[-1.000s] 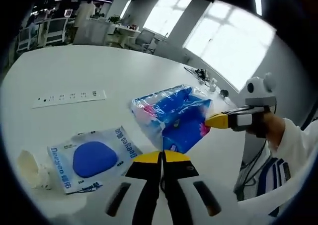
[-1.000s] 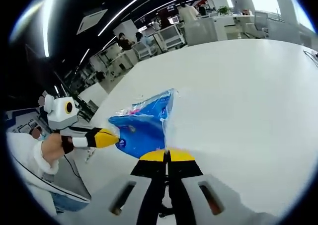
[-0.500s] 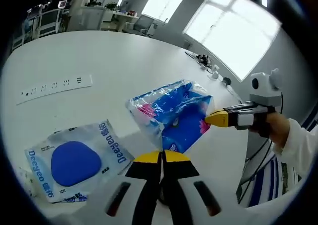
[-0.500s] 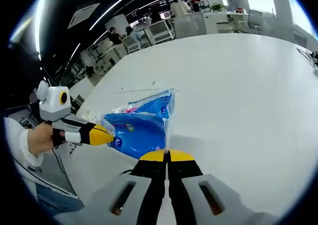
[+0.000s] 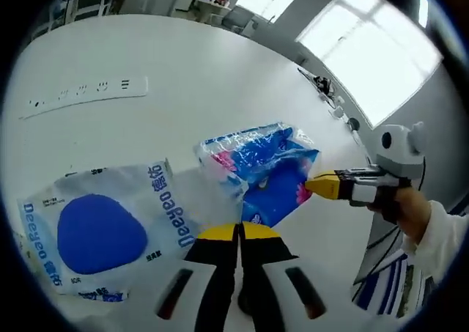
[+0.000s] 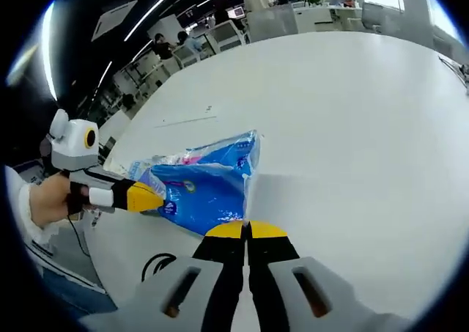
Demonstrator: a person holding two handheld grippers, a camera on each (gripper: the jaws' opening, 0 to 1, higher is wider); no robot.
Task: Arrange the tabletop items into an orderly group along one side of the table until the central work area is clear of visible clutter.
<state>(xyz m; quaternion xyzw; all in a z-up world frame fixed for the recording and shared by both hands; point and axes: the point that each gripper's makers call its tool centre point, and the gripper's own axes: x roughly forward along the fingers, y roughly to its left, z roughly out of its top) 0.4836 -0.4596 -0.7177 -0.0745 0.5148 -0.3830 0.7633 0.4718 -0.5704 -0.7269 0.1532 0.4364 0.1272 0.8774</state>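
Observation:
A blue tissue pack (image 5: pixel 258 172) in clear wrap hangs over the white table (image 5: pixel 183 68), held from two sides. My left gripper (image 5: pixel 238 229) is shut on its near lower corner. My right gripper (image 5: pixel 316 185) comes in from the right, held by a hand, its yellow tip pinching the pack's other end. In the right gripper view the same pack (image 6: pixel 201 189) stretches between my right gripper (image 6: pixel 248 229), shut on the clear wrap edge, and my left gripper (image 6: pixel 150 196) at the left. A white Deeyeo bag (image 5: pixel 102 226) with a blue oval lies flat just left of the pack.
A white power strip (image 5: pixel 80 94) lies farther back on the table. Small items and cables (image 5: pixel 326 97) sit near the far right edge by the windows. A black cable (image 6: pixel 157 262) loops below the table edge. Office desks and chairs (image 6: pixel 220 35) stand beyond.
Both grippers keep hold of the pack. The left gripper view has dropped closer to the table, so the Deeyeo bag looms larger and the crumpled white thing at the left has left the picture.

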